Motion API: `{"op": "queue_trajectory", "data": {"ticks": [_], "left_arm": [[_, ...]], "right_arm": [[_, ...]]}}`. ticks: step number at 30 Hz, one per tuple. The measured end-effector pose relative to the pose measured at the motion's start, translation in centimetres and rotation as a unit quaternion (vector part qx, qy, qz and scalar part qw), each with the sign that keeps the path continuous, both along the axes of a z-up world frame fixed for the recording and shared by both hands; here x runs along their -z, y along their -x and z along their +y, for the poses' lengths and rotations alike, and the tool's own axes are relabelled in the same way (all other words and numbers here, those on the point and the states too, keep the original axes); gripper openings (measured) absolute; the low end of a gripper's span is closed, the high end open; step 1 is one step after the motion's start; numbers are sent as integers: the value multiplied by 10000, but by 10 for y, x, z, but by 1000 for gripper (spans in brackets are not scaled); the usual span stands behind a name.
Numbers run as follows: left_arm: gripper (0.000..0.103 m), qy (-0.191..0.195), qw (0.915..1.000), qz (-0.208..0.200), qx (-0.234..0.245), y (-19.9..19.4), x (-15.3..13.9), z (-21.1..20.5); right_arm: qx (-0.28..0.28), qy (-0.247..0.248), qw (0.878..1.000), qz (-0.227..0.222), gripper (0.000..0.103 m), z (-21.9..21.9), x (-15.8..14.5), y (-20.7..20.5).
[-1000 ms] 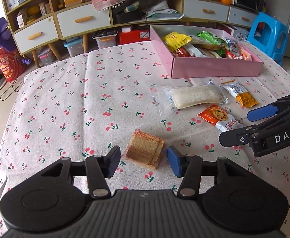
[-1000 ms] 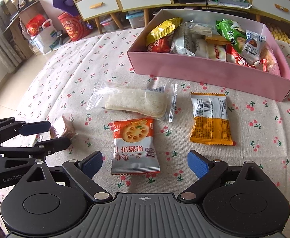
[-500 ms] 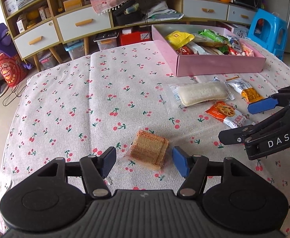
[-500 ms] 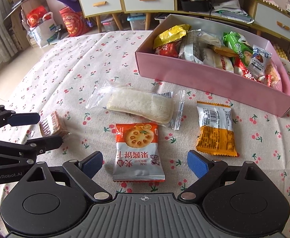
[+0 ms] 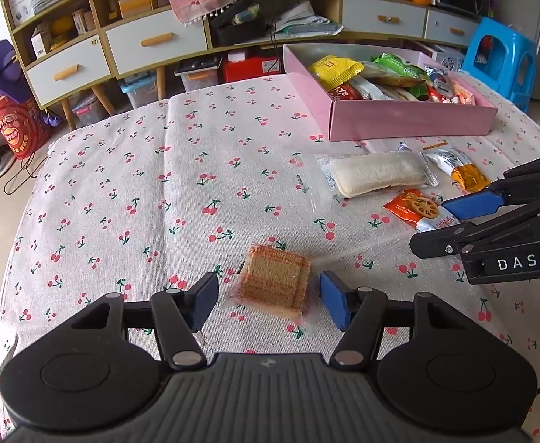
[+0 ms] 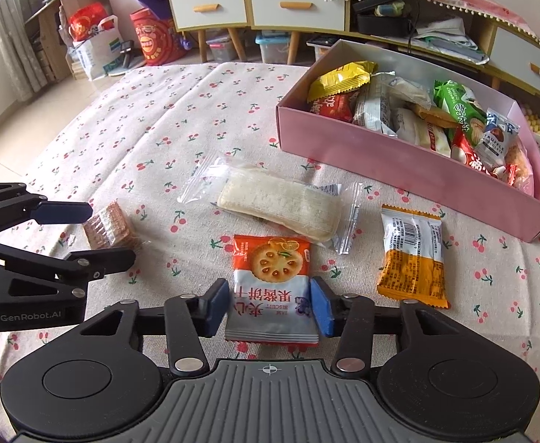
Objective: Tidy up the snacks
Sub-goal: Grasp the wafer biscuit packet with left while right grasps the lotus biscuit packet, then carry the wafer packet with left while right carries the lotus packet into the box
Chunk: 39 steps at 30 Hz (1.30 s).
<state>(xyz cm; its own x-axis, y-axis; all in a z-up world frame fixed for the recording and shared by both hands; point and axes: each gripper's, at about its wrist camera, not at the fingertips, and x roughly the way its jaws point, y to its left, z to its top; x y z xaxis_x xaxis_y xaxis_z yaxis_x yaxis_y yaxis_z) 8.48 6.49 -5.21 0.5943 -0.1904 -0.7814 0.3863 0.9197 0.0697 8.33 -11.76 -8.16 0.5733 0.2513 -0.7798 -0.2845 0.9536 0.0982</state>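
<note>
My left gripper [image 5: 268,301] is open, its fingers on either side of a clear-wrapped brown wafer pack [image 5: 274,284] lying on the cherry-print tablecloth; it also shows in the right wrist view [image 6: 109,225]. My right gripper [image 6: 270,304] has its pads close against the sides of an orange-and-white biscuit packet [image 6: 271,280] that lies flat on the cloth. A clear-wrapped white cake [image 6: 279,205] and an orange-and-white packet [image 6: 412,256] lie nearby. A pink box [image 6: 410,170] holds several snacks.
A cabinet with white drawers [image 5: 151,44] stands behind the table. A blue plastic stool [image 5: 502,59] is at the far right. Red bags [image 6: 151,38] sit on the floor at the left. The table's left edge [image 5: 30,199] drops to the floor.
Both grippers have moved forward and lower over their snacks. The right gripper's fingers have narrowed onto the biscuit packet. The left fingers now straddle the wafer pack.
</note>
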Motion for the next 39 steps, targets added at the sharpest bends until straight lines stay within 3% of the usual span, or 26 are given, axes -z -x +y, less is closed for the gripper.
{"op": "queue_trajectory", "data": {"ticks": [4, 21, 39], "left_arm": [[48, 21, 10000, -1, -3, 1, -2, -1], [40, 400, 9981, 220, -403, -8, -14, 8], [37, 850, 9955, 77, -415, -17, -40, -16]], "right_arm": [[-5, -39, 10000, 11, 40, -1, -1, 0], [39, -798, 9964, 300, 39, -14, -26, 1], [860, -1555, 9838, 244, 39, -70, -54, -8]]}}
